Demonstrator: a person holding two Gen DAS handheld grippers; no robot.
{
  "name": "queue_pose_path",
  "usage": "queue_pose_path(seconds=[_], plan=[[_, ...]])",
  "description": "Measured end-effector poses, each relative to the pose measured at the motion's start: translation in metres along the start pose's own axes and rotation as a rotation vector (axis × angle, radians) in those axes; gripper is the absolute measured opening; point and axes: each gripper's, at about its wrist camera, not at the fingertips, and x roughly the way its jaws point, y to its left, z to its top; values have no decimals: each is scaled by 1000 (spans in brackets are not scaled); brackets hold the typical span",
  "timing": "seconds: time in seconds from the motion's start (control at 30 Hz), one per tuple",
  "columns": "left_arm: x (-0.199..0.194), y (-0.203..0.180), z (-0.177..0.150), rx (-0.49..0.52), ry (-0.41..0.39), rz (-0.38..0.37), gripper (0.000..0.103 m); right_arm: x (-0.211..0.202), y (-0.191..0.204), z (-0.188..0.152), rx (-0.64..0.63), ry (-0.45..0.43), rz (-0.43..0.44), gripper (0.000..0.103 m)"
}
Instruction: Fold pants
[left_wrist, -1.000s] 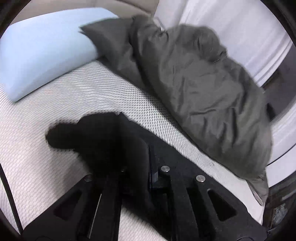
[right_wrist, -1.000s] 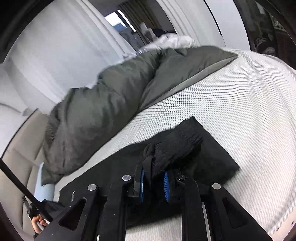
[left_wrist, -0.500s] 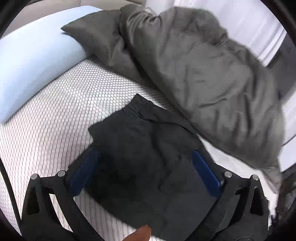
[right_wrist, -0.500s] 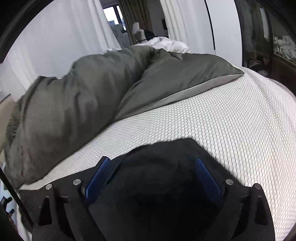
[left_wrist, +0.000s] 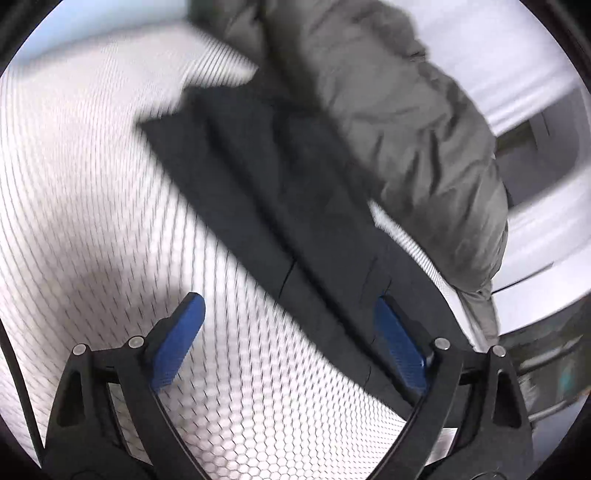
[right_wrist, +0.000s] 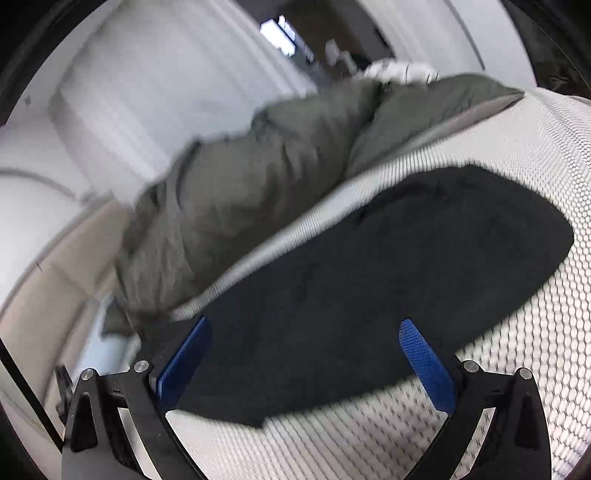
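Observation:
The black pants (left_wrist: 295, 192) lie flat and folded on the white honeycomb bed cover (left_wrist: 92, 184), running from the upper middle to the lower right of the left wrist view. My left gripper (left_wrist: 288, 325) is open and empty, its right blue pad (left_wrist: 400, 343) over the pants' edge. In the right wrist view the pants (right_wrist: 369, 288) spread as a dark folded slab on the cover (right_wrist: 517, 387). My right gripper (right_wrist: 304, 345) is open and empty just above the pants' near edge. Both views are motion-blurred.
A rumpled grey duvet (left_wrist: 406, 122) lies right behind the pants, also in the right wrist view (right_wrist: 258, 192). A pale blue pillow (left_wrist: 110, 22) sits at the far left. White curtains (right_wrist: 166, 92) and a beige headboard (right_wrist: 48, 288) stand beyond the bed.
Both grippers were shut on the pants a second ago, then opened and let go. Since then both have pulled back and swung, and the pants lie folded on the bed.

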Motion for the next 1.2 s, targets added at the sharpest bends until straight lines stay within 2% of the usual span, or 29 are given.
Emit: queue_pose_path(seconds=[0.07,0.17,0.23,0.33,0.47,0.53,0.77,0.83,0.87,0.93,0.97,1.0,1.03,1.13,1.2], plan=[[11,12,-6,-54,27,-14,84,2,-14,1,29,27,6,103],[10,6,-9,-36,-8,2,83,0,-53,5,150,16,-16,103],[10,-4,-11,-3,-7,-2,83,2,-77,5,239,24,-22,103],[15,-9,-14,-7,-3,4,83,6,-102,-1,327,37,-16,103],[20,-15,-16,-9,-17,21,83,8,-108,-2,347,33,15,103],[24,-17,-14,-34,-29,-3,83,4,-113,-4,342,26,21,103],[50,-22,13,-100,-51,-10,82,4,-123,0,329,3,26,103],[56,-23,16,-101,-58,-3,68,7,-125,2,331,-3,31,103],[59,-24,17,-95,-61,7,64,9,-125,4,330,-4,33,103],[66,-26,21,-64,-74,39,43,13,-125,7,335,-8,35,102],[66,-27,22,-50,-90,54,37,15,-124,8,337,-7,35,102],[69,-27,24,-43,-98,63,28,18,-124,9,337,-6,37,100],[68,-26,23,-34,-115,67,20,21,-124,11,334,-6,45,93],[66,-27,21,-3,-138,85,19,32,-125,15,359,12,73,71],[66,-30,20,9,-133,90,19,38,-128,16,402,15,89,60]])
